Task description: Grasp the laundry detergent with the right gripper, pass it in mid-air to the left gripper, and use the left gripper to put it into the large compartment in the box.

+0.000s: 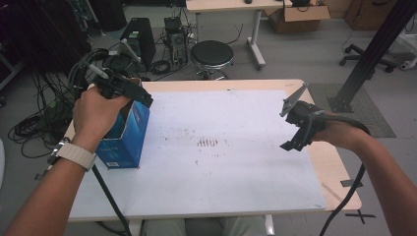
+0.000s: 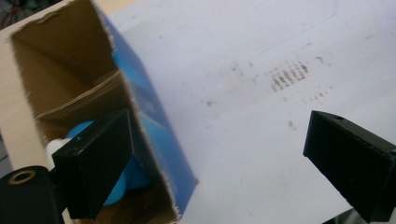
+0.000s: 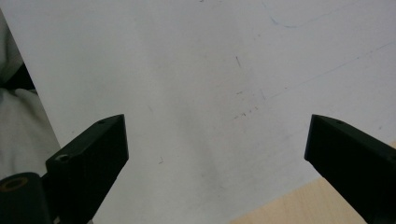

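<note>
A blue cardboard box [image 1: 125, 140] with a torn-open top stands upright at the left edge of the white mat [image 1: 231, 172]. My left gripper [image 1: 134, 93] hovers just over the box's opening, open, with nothing between its jaws. In the left gripper view the gripper [image 2: 219, 135] has one jaw above the box [image 2: 156, 121] and the other above the bare mat. A light blue and white object [image 2: 126, 182] lies inside the box, partly hidden by the jaw. My right gripper [image 1: 295, 132] hangs open over the mat's right edge; the right gripper [image 3: 215, 140] has only mat under it.
The mat covers a wooden table [image 1: 337, 169] and has a patch of dark smudges [image 1: 207, 142] at its centre. Beyond the far edge stand a black stool [image 1: 212, 54] and a computer tower [image 1: 137, 34]. Cables [image 1: 34, 123] lie on the floor at left.
</note>
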Available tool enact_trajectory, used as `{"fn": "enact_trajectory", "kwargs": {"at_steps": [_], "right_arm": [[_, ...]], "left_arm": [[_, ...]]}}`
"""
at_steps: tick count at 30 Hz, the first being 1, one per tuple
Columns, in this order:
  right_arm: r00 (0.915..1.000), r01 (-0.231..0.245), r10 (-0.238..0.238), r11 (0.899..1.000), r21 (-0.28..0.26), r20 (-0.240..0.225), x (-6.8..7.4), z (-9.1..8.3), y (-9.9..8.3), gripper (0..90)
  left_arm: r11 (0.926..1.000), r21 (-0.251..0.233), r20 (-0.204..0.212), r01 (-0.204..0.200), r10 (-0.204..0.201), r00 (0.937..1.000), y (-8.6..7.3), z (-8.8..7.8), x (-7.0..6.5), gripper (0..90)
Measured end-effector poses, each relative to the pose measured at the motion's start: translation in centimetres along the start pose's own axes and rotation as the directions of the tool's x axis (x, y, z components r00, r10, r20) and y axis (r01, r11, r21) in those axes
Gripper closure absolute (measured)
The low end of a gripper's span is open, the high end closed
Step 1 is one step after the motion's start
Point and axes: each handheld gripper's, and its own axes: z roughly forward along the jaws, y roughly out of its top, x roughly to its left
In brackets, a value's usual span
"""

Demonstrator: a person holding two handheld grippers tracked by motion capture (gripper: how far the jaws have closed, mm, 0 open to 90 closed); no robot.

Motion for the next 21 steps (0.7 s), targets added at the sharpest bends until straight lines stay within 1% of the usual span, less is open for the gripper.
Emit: {"fn": "enact_trajectory", "kwargs": {"at_steps": [1, 3, 4, 8, 9, 10, 11, 12, 15, 18, 20, 21], "right_arm": [[1.0, 0.0, 0.0, 1.0, 0.001, -0.001, 0.0, 0.0, 0.0, 5.8], [1.0, -0.003, 0.003, 1.0, 0.0, -0.003, 0.0, -0.1, 0.1, 5.8], [1.0, 0.0, 0.0, 1.0, 0.0, -0.001, -0.1, -0.1, 0.1, 5.8], [1.0, -0.005, 0.005, 1.0, -0.003, -0.001, -0.2, -0.3, 0.3, 5.8], [1.0, -0.005, 0.005, 1.0, -0.005, -0.001, -0.2, -0.3, 0.3, 5.8], [1.0, -0.005, 0.005, 1.0, -0.003, 0.0, -0.3, -0.3, 0.5, 5.8], [1.0, -0.005, 0.005, 1.0, -0.004, -0.001, -0.3, -0.3, 0.5, 5.8], [1.0, -0.003, 0.003, 1.0, -0.004, -0.002, -0.4, -0.3, 0.7, 5.8], [1.0, -0.003, 0.003, 1.0, -0.004, -0.002, -0.5, -0.3, 1.1, 5.8], [1.0, 0.001, -0.001, 1.0, -0.006, -0.002, -0.7, -0.4, 1.6, 5.7], [1.0, 0.004, -0.004, 1.0, -0.006, -0.003, -0.9, -0.4, 1.8, 5.7], [1.0, 0.003, -0.003, 1.0, -0.005, -0.003, -1.0, -0.4, 2.0, 5.7]], "left_arm": [[1.0, -0.003, 0.005, -0.009, 0.009, 1.0, 0.1, 0.0, -0.3, 8.8], [0.999, -0.003, 0.013, -0.044, 0.044, 0.999, 0.4, 0.1, -1.0, 8.7], [0.9985, -0.001, 0.017, -0.055, 0.055, 0.9983, 0.4, 0.2, -1.2, 8.7], [0.9948, -0.001, 0.05, -0.102, 0.102, 0.9935, 0.8, 0.6, -2.4, 8.0], [0.9926, 0.002, 0.058, -0.122, 0.121, 0.9909, 0.9, 0.7, -2.7, 8.0], [0.9914, 0.003, 0.061, -0.131, 0.13, 0.9896, 0.9, 0.8, -2.9, 8.0], [0.9891, 0.007, 0.07, -0.147, 0.146, 0.9867, 1.0, 1.0, -3.2, 8.0], [0.9878, 0.008, 0.074, -0.155, 0.154, 0.9852, 1.0, 1.1, -3.4, 8.0], [0.9798, 0.012, 0.094, -0.199, 0.198, 0.9758, 1.2, 1.5, -4.1, 8.0], [0.9726, 0.013, 0.101, -0.232, 0.229, 0.9681, 1.3, 1.7, -4.7, 7.3], [0.9665, 0.018, 0.108, -0.256, 0.253, 0.9615, 1.4, 2.0, -5.1, 7.3], [0.9626, 0.02, 0.115, -0.27, 0.266, 0.957, 1.4, 2.1, -5.2, 7.3]]}}
